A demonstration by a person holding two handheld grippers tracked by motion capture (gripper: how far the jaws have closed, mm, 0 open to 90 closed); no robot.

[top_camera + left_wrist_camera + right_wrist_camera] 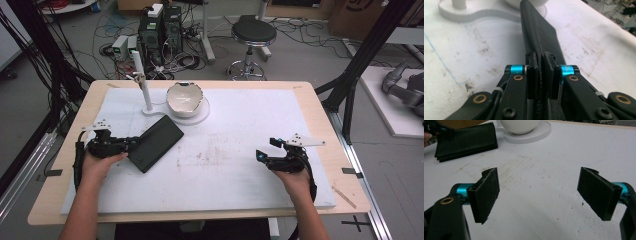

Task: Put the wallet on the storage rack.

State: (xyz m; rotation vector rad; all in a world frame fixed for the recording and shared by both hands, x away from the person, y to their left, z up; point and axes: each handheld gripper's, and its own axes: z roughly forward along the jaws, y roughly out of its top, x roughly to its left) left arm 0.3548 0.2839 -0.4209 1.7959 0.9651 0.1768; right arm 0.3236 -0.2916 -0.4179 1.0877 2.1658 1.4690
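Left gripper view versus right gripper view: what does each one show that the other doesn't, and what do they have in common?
Left gripper view alone: the left gripper with its pads pressed on the edge of the black wallet, seen edge-on.

Right gripper view alone: the right gripper with jaws wide apart and nothing between them, and the wallet's broad side.

Shared: the wallet, the white bowl on its round white base, and the stained white mat.

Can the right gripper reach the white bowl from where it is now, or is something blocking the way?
Probably yes. The right gripper is open and holds nothing, and bare white mat lies between it and the bowl.
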